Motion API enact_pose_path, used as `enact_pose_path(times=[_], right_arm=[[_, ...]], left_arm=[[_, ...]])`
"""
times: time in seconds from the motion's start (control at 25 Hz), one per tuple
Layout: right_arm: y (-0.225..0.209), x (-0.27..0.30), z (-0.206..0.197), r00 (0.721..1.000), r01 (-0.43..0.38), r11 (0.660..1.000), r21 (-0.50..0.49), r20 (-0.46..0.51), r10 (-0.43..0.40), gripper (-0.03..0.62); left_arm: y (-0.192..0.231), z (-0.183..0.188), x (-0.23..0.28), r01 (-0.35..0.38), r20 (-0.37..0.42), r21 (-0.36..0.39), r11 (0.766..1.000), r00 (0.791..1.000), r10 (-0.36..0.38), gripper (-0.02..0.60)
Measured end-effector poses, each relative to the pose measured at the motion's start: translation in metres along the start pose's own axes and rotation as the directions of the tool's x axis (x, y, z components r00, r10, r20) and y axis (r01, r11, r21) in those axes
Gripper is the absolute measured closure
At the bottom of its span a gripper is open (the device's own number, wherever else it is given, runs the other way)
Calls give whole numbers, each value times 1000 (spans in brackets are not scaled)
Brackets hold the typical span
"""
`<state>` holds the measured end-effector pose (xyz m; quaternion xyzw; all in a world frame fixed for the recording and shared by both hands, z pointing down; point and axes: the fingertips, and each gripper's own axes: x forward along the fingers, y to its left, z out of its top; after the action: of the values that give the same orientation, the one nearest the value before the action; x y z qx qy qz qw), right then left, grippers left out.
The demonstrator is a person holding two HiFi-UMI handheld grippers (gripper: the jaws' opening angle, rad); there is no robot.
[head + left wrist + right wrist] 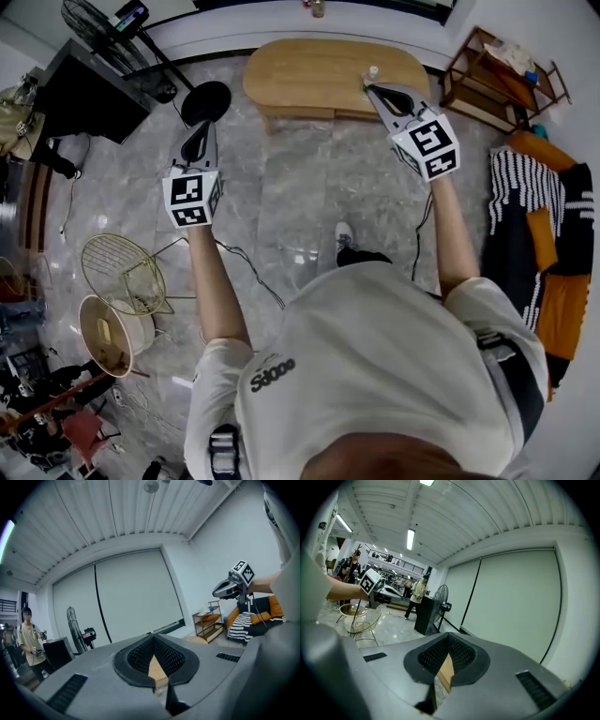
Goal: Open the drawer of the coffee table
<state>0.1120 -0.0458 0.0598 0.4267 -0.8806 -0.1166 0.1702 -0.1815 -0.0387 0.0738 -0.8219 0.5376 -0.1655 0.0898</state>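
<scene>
Both closed, left gripper (201, 131), right gripper (373, 89) (shirt print (272, 370) illegible)

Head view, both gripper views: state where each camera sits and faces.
Head view: on head, steeply down at coffee table; torso, forearms, left gripper, right gripper show.
Left gripper view: on left gripper, toward white screen; shut jaws, right gripper show.
Right gripper view: on right gripper, toward same screen; shut jaws, left gripper show.
Shared: gripper views both show the fan.
</scene>
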Motion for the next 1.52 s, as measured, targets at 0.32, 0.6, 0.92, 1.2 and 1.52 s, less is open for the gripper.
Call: enact_pose_path(times=[0.32, 0.6, 0.92, 1.2, 1.52], right_arm=[[-43, 40, -12, 999, -20, 999, 30, 30, 19, 589], [-76, 71, -30, 998, -55, 998, 10, 10, 55, 589], [-118, 98, -42, 997, -73, 997, 26, 24, 72, 589], [-139, 120, -47, 998, -61, 997, 49, 19, 60, 589], [-147, 169, -52, 1000, -24, 996, 84, -14, 25, 589]], left_arm=[[6, 3, 52, -12, -37, 8, 1000, 999, 12, 563], [14, 10, 91, -47, -47, -1, 999, 998, 47, 564], [17, 15, 133, -74, -62, -14, 997, 995, 73, 565], [28, 13, 160, -68, -67, -19, 998, 996, 66, 565], [70, -15, 198, -42, -75, -34, 999, 996, 40, 565]])
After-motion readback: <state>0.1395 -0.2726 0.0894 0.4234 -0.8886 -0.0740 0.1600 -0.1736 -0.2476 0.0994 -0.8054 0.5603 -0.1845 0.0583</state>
